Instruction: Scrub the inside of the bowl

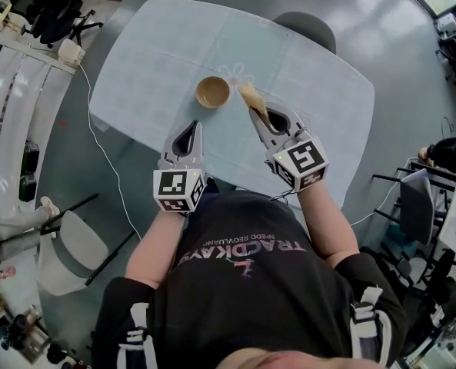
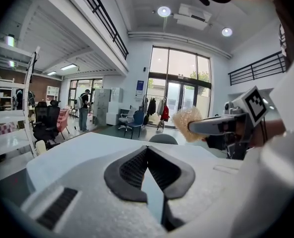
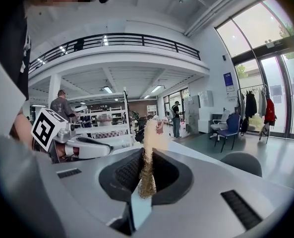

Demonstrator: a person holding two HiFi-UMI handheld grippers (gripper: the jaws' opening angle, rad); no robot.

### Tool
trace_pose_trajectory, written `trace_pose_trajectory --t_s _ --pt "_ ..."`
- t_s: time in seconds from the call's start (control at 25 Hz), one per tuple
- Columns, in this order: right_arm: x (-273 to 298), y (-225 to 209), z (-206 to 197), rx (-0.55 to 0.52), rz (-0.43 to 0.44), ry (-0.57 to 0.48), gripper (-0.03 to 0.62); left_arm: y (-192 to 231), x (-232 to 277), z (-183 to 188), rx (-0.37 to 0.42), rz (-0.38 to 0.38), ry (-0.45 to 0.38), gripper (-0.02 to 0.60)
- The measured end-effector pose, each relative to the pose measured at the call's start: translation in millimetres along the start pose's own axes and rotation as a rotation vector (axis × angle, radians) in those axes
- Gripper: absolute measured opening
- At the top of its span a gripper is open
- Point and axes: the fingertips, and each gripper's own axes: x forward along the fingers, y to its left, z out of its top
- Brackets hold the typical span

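1. A round tan bowl [image 1: 213, 92] sits open side up on the pale blue bench [image 1: 151, 60]. It is near the middle of the bench.
2. The right claw [image 1: 257, 114] is pinched shut on a tan, fluffy scrubber [image 1: 251, 96]. In the right gripper view, the scrubber [image 3: 147, 167] is squeezed flat between the two dark jaws of the right claw [image 3: 147, 155]. Its pale top sticks out past the tips.
3. In the head view, the scrubber is outside the bowl, just beside the bowl's right rim. I cannot tell if it touches the bowl.
4. The left claw [image 1: 194, 129] is nearer the person than the bowl and apart from it. Its tips point at the bowl.
5. In the left gripper view, the jaws of the left claw [image 2: 147, 151] are pressed together with nothing between them.
6. That view also shows the right claw [image 2: 194, 127] off to the right, with the scrubber [image 2: 185, 123] at its tip.
7. A grey chair [image 1: 311, 28] stands at the far side of the bench.
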Motion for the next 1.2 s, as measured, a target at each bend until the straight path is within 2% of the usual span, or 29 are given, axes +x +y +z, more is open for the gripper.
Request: trace_pose_trajectory --t_s 0.24,0.52,1.2 --pt "-12 8 -23 0.009 0.019 0.037 0.032 -8 -11 -14 -0.043 0.027 0.012 0.015" --pt "-13 10 -25 -0.008 0.044 0.047 0.032 -11 -13 -16 -0.053 0.046 0.005 0.015" --pt "-10 6 -33 -0.006 0.06 0.066 0.032 -13 -1 -17 -0.039 0.03 0.025 0.015"
